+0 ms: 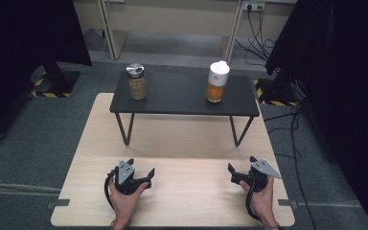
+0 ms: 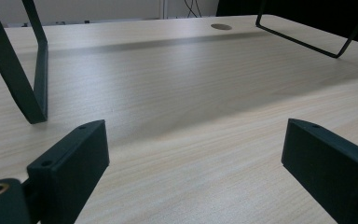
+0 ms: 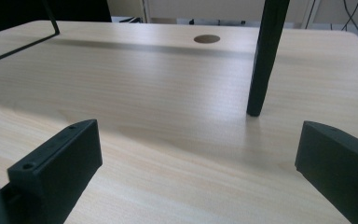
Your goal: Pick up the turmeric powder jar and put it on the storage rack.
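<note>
We hold our left gripper [image 1: 141,168] and our right gripper [image 1: 239,168] low over the pale wooden table [image 1: 182,191], near its front edge. Both have their jaws spread wide with nothing between them.

The glass jar with the shiny silver lid [image 1: 136,81] and the orange bottle with the white cap [image 1: 217,81] stand well apart on the little black metal shelf [image 1: 182,93], far ahead of us.

The shelf is raised on thin black legs [image 3: 263,56]. If we reach up too fast, we think a jaw could bump a jar and tip it off, or catch a leg and shake the shelf.
</note>
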Tool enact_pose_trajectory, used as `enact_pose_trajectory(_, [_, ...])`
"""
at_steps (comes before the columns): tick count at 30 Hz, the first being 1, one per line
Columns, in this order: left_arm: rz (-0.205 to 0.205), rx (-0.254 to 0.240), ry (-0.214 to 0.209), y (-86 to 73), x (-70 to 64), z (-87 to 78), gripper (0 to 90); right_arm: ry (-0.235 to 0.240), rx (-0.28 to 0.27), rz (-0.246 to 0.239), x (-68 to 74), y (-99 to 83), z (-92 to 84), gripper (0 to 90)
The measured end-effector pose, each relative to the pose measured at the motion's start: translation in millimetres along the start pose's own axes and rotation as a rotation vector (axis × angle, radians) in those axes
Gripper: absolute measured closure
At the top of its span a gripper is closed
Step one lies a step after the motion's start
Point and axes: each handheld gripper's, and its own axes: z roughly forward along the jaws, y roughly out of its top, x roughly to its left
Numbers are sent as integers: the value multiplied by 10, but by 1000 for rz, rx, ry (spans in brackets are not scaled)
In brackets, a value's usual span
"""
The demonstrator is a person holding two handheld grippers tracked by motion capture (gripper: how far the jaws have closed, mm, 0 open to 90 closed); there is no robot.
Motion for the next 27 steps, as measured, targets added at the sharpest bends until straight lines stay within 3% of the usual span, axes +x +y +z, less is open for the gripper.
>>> enact_pose_trajectory(14, [2, 1, 3, 1, -7, 1, 66, 14, 19, 0, -47, -11, 13, 6])
enact_pose_trajectory(27, [5, 4, 4, 5, -11, 2, 66, 24, 3, -4, -60, -41, -2, 6])
